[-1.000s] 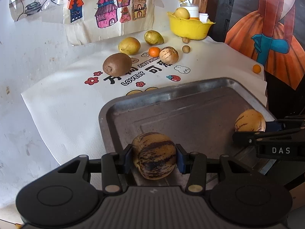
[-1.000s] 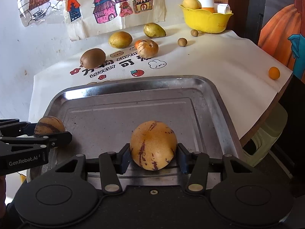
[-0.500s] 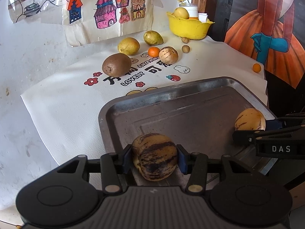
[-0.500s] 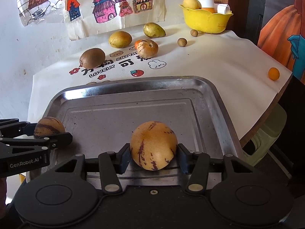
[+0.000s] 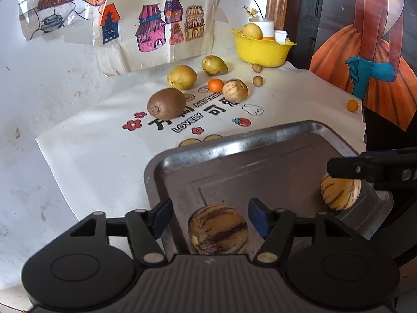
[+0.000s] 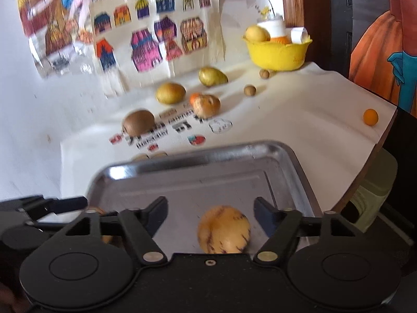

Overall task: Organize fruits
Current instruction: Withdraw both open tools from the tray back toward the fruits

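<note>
Two striped yellow melons lie in the metal tray [image 5: 260, 140]. The darker-striped melon [image 5: 218, 230] rests at the tray's near left edge between the fingers of my left gripper [image 5: 209, 216], whose jaws are opening, with a gap on both sides. The paler melon [image 6: 224, 230] lies near the tray's [image 6: 198, 156] front right, between the fingers of my right gripper [image 6: 210, 215], whose jaws are also opening and stand apart from it. In the left wrist view this paler melon [image 5: 340, 194] sits under the right gripper's finger.
On the white cloth beyond the tray lie a kiwi [image 5: 166, 103], two pears [image 5: 182, 77], a small orange [image 5: 215, 85], another pale melon [image 5: 235, 90] and two small brown nuts [image 5: 258, 80]. A yellow bowl [image 5: 262, 50] stands at the back; a tiny orange [image 5: 352, 105] sits near the right table edge.
Both grippers have opened and let go of their melons, which now rest in the tray. The right gripper has risen a little, so its view tilted and blurred.
</note>
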Tool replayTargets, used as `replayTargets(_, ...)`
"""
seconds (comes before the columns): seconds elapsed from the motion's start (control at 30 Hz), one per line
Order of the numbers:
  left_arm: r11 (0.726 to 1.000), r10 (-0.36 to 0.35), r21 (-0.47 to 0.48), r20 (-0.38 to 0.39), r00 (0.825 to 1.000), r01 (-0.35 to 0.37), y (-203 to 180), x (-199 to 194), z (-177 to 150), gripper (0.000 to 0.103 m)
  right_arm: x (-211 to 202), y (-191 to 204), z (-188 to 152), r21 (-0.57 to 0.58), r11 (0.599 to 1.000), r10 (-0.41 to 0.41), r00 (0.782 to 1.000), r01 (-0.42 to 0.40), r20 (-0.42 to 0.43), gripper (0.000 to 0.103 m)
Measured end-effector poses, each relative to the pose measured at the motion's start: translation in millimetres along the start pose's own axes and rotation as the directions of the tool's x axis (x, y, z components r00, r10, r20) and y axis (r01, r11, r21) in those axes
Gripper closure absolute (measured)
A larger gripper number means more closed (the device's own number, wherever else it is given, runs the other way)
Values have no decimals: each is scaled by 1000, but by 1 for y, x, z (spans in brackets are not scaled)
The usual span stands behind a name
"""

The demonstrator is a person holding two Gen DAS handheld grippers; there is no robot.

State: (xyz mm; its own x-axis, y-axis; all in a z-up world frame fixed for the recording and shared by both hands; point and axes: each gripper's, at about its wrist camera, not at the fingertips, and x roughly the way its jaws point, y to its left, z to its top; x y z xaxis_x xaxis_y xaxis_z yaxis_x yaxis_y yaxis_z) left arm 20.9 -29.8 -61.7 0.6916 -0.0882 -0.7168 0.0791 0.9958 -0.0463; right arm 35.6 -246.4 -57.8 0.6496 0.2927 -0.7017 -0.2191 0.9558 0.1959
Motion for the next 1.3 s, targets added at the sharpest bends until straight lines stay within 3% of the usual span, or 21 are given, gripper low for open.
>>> replayTargets(0.23,1000,-14,-21,28,1000,15,5,-10,7,14,-20,7,7,38,998,47,996,-50,73,4)
replayTargets(0.43,999,-29,-37,75,997,32,7,-24,13,2,-42,12,15,84,992,78,984,-92,157,1)
replayTargets(0.8,996,-34,-73,103,994,42,17,-38,20,1,-78,11,24,134,977,118,949,-163,291,1)
replayTargets(1.0,996,-31,-83,130,991,41,23,-52,21,1,-96,21,25,115,971,156,919,-210,363,1)
replayTargets(1.3,995,-31,-90,152,988,45,27,-70,22,1,-117,31,21,83,944,260,875,-319,407,0)
